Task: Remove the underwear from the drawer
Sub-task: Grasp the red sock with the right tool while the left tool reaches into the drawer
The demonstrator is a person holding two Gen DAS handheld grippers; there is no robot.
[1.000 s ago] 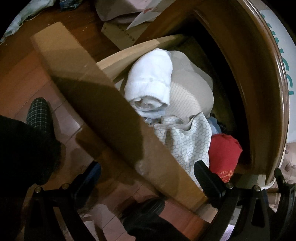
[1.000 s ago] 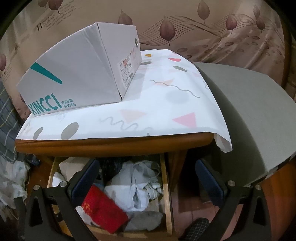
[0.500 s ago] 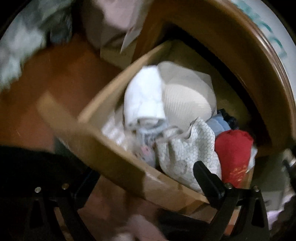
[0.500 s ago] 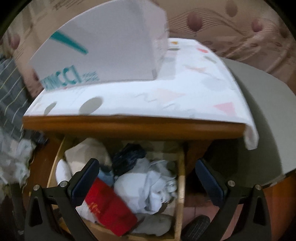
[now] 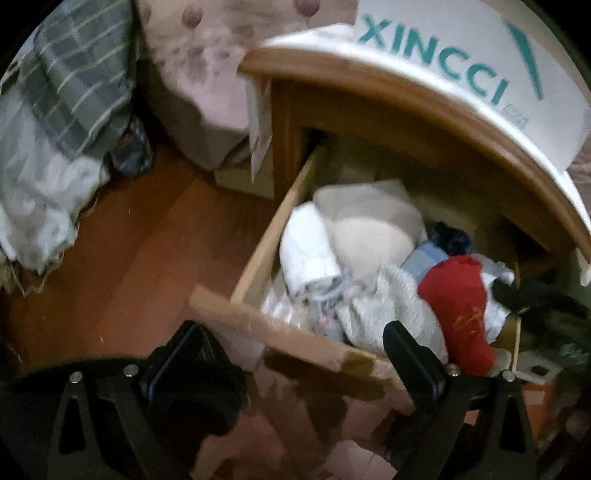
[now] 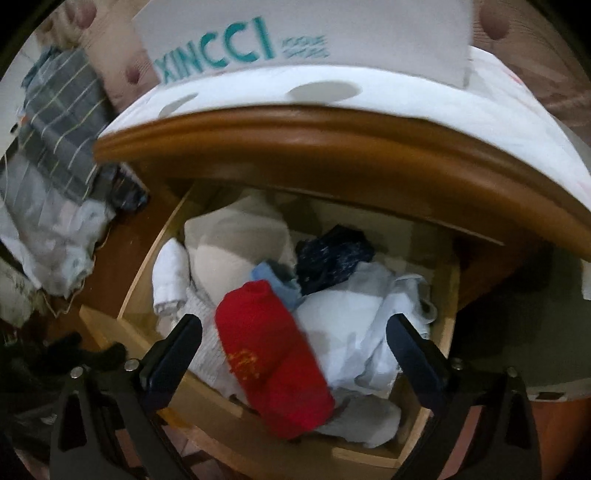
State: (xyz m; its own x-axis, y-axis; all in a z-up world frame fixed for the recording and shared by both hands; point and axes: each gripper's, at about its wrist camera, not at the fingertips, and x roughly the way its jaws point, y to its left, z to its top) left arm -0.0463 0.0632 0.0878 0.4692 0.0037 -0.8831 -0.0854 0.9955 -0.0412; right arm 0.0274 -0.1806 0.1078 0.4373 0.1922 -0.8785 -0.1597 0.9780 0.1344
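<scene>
The wooden drawer (image 5: pixel 295 339) stands pulled out under the nightstand, full of folded and rolled garments. A red rolled piece of underwear (image 6: pixel 273 354) lies near its front, also seen as the red roll (image 5: pixel 458 314) in the left wrist view. Beside it are a white roll (image 5: pixel 306 251), a beige padded piece (image 5: pixel 369 229), a dark navy piece (image 6: pixel 332 254) and a pale crumpled garment (image 6: pixel 354 332). My right gripper (image 6: pixel 295 332) hovers over the red roll, its jaws closing but not touching it. My left gripper (image 5: pixel 291 354) is open and holds nothing, above the drawer's front wall.
The nightstand top (image 6: pixel 332 147) overhangs the drawer's back; on it lie a patterned cloth and a white shoe box (image 6: pixel 295 33). A heap of plaid and pale clothes (image 5: pixel 55 129) lies on the wooden floor (image 5: pixel 129 258) to the left.
The left wrist view has risen and rolled, so the drawer shows from higher up. The right gripper has dropped toward the drawer, and the red roll now sits between its fingers in view.
</scene>
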